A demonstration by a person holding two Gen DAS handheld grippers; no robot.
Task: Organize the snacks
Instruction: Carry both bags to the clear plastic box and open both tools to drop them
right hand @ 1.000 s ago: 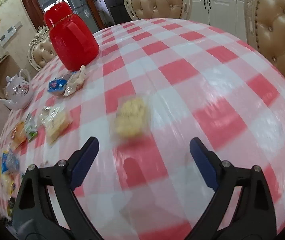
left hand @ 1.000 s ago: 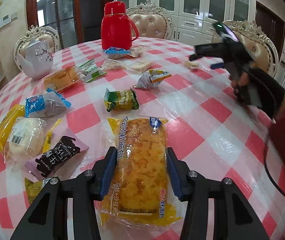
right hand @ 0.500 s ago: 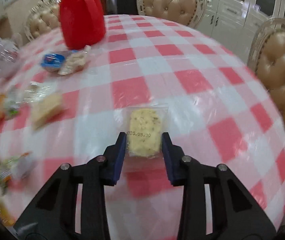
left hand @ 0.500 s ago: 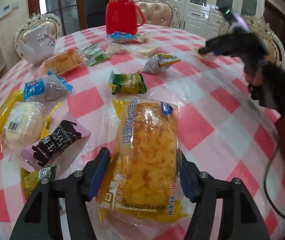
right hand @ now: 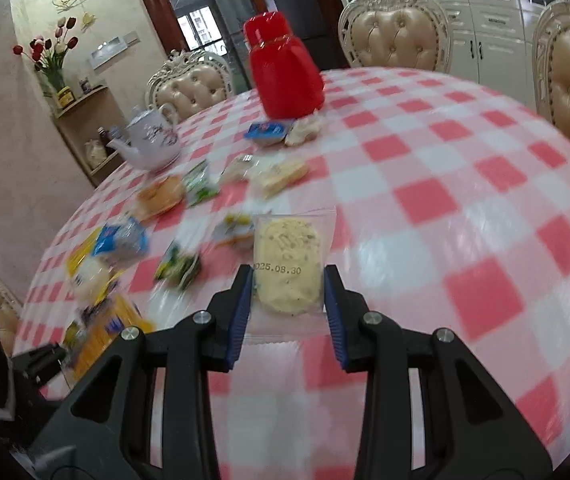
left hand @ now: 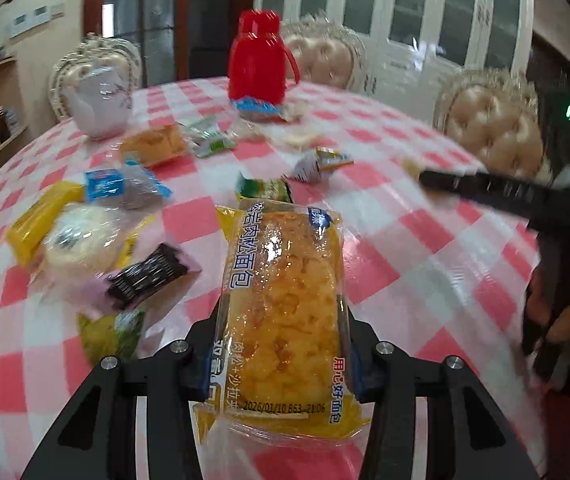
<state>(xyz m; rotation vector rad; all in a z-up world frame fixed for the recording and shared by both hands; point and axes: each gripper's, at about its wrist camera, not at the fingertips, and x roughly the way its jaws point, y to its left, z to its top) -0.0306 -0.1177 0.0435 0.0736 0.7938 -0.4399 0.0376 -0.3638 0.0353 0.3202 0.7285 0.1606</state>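
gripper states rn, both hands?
Left gripper: jaws closing on the long bread packet between them.
Right gripper: shut on the small clear-wrapped biscuit packet.

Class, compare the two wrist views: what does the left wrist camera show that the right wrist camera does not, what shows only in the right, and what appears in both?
Left only: the left gripper, jaws closing on a long golden bread loaf in clear wrap; a purple-and-black snack packet.

Right only: the right gripper clamped on a pale round biscuit in clear wrap; red tulips.

Both: red plastic flask, white teapot, pink-checked tablecloth.
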